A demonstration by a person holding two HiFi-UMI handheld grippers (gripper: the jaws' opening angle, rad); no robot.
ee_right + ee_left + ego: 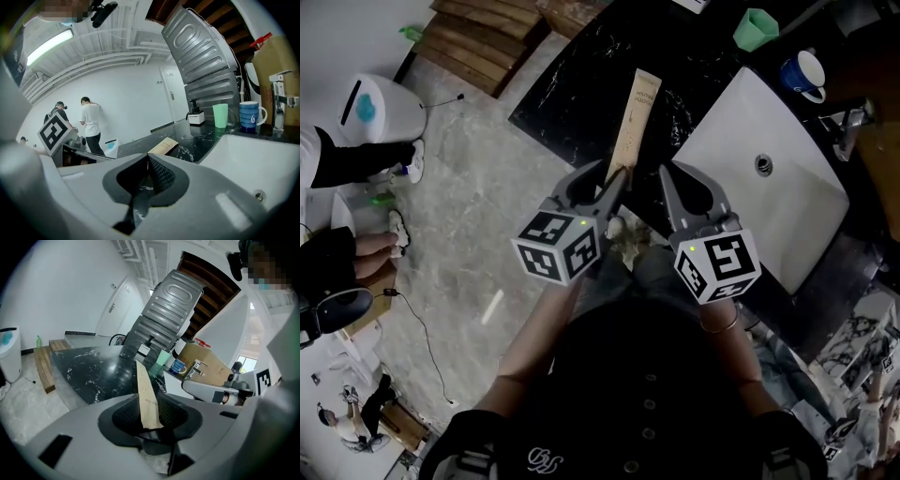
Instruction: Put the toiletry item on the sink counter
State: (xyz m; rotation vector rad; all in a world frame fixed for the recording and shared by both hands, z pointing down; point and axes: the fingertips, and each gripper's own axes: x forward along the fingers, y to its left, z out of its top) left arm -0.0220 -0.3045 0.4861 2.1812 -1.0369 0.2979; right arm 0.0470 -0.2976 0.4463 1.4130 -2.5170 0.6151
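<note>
The toiletry item (636,117) is a long flat tan tube. It stretches over the black marble counter (572,84), just left of the white sink basin (769,178). Its crimped near end (146,394) stands between the jaws of my left gripper (619,178), and dark gaps show on both sides of it, so the pads (176,411) do not press on it. My right gripper (667,173) hangs beside the left one, at the counter's front edge. Its jaws are shut with nothing in them (148,161). From there the tube (164,146) shows lying on the counter.
A green cup (756,28), a blue mug (804,71) and a faucet (853,122) stand behind the basin. A wooden pallet (483,37) and a white bin (380,105) sit on the floor to the left, where people stand.
</note>
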